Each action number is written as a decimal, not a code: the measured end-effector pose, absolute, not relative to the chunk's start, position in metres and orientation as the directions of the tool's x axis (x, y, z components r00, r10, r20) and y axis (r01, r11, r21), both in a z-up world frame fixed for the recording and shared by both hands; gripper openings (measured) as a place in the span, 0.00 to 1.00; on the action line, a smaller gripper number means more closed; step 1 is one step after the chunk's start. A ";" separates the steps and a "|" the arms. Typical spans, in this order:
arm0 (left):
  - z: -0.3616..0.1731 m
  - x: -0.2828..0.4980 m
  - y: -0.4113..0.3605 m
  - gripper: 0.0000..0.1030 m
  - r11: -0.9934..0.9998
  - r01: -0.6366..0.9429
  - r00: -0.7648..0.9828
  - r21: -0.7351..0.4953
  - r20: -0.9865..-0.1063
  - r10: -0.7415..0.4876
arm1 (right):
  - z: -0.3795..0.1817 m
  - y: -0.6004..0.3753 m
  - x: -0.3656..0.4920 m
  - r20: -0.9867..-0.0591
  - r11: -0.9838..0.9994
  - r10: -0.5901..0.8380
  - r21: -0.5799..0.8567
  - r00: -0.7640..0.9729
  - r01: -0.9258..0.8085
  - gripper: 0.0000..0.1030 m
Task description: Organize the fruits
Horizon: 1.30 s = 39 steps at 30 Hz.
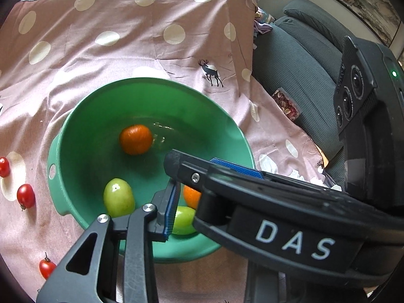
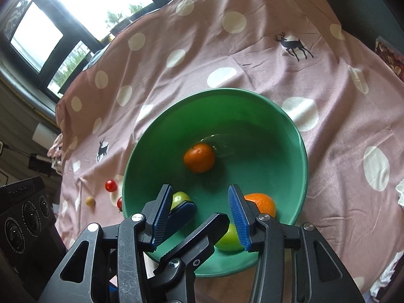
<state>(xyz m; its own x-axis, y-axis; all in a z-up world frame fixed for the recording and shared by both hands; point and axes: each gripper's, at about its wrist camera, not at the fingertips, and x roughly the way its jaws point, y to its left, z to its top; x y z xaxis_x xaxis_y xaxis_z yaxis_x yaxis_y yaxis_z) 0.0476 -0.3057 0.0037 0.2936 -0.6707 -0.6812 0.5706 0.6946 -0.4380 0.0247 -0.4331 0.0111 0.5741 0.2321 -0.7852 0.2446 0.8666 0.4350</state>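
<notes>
A green bowl (image 1: 83,126) (image 2: 282,136) stands on the pink spotted cloth. It holds two oranges (image 1: 135,139) (image 2: 199,161) (image 2: 262,203) and two green fruits (image 1: 118,197) (image 2: 180,198) (image 2: 228,238). Cherry tomatoes (image 1: 26,196) (image 2: 111,185) lie on the cloth left of the bowl. My right gripper (image 2: 200,216) is open and empty over the bowl's near side; it crosses the left wrist view (image 1: 176,164). My left gripper (image 1: 174,202) hangs over the bowl's near rim; only one blue pad (image 1: 170,212) shows clearly, the other is hidden behind the right gripper.
A small brownish fruit (image 2: 90,201) lies left of the tomatoes. A dark grey chair (image 1: 303,63) with a snack packet (image 1: 286,103) stands right of the table. Windows (image 2: 75,12) are beyond the far edge.
</notes>
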 end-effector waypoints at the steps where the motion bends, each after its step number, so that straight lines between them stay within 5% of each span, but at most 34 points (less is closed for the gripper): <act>1: 0.004 0.047 -0.305 0.31 0.694 0.568 0.292 -0.442 -0.680 -0.672 | 0.011 -0.433 0.025 -0.787 0.868 0.229 0.432 0.572 0.246 0.47; 12: 0.021 0.038 -0.258 0.50 0.753 0.520 0.398 -0.403 -0.666 -0.631 | 0.023 -0.428 0.020 -0.789 0.877 0.167 0.393 0.591 0.276 0.47; 16: 0.032 0.032 -0.219 0.59 0.794 0.467 0.466 -0.390 -0.655 -0.595 | 0.031 -0.424 0.016 -0.769 0.879 0.161 0.398 0.619 0.264 0.61; 20: 0.042 0.023 -0.168 0.71 0.841 0.375 0.536 -0.389 -0.649 -0.539 | 0.041 -0.414 0.014 -0.745 0.887 0.177 0.404 0.643 0.225 0.61; 28: 0.049 0.004 -0.079 0.71 0.929 0.192 0.630 -0.315 -0.687 -0.363 | 0.057 -0.372 0.014 -0.706 0.905 0.260 0.417 0.659 0.088 0.62; 35: 0.009 -0.008 -0.065 0.69 0.900 0.234 0.521 -0.367 -0.735 -0.435 | 0.046 -0.312 0.029 -0.706 0.875 0.445 0.475 0.550 -0.099 0.62; 39: -0.013 -0.005 -0.082 0.58 0.890 0.278 0.439 -0.361 -0.777 -0.452 | 0.025 -0.273 0.037 -0.776 0.899 0.429 0.414 0.463 -0.142 0.62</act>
<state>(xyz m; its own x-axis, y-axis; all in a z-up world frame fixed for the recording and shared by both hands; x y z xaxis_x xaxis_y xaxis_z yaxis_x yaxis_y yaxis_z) -0.0046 -0.0817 -0.0134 0.4387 -0.4521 -0.7766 0.2777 0.8901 -0.3613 0.0370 -0.2733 0.0250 0.4627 0.4294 -0.7756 -0.1415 0.8994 0.4136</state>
